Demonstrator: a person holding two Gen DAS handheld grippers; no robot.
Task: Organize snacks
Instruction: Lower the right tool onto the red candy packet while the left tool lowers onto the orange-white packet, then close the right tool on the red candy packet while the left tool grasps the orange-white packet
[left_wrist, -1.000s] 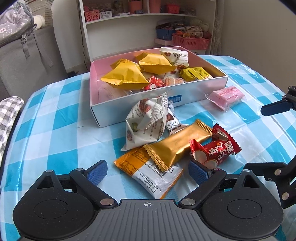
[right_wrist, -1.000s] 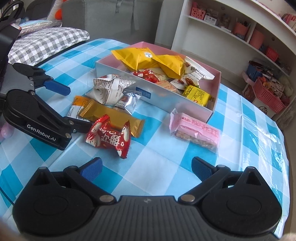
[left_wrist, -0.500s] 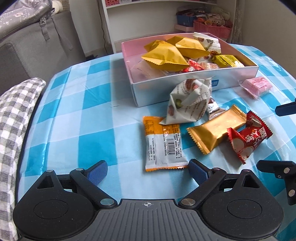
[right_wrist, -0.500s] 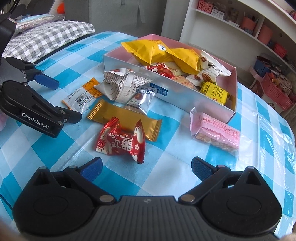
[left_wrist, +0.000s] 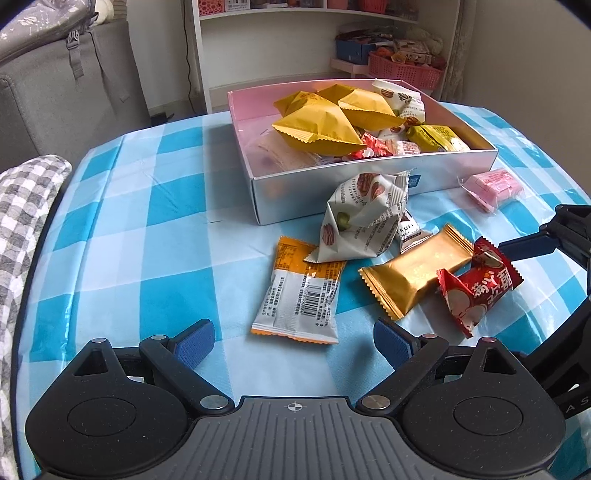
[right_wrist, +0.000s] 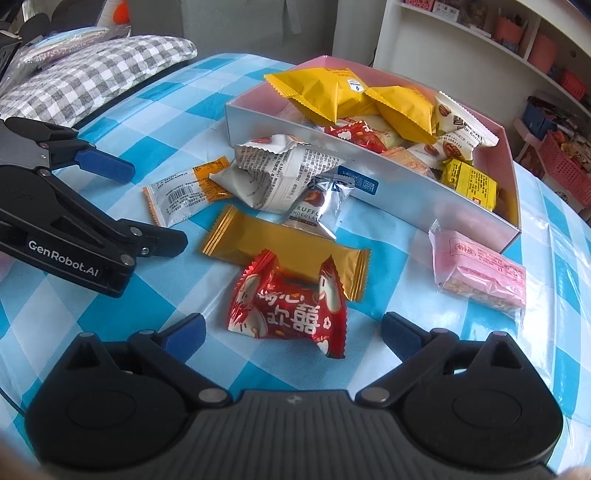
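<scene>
Both my claws stand wide and hold nothing: left claw (left_wrist: 293, 343), right claw (right_wrist: 293, 332) just short of the red candy (right_wrist: 290, 308). Beyond lie loose snack packets (left_wrist: 356, 221) mid-bench, then the box (left_wrist: 373, 192) toward the bench's far edge.

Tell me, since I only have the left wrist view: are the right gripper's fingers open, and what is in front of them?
Observer: Open. The right gripper has the red candy in the gap ahead of its fingers, untouched.
Operator: What's half hidden behind the white bag?
Observer: A silver truffle chocolate packet, its lower edge over the gold bar.
Operator: What's in the pink pack?
Observer: The pink pack has a clear wrapper; a grainy bar shows through.
</scene>
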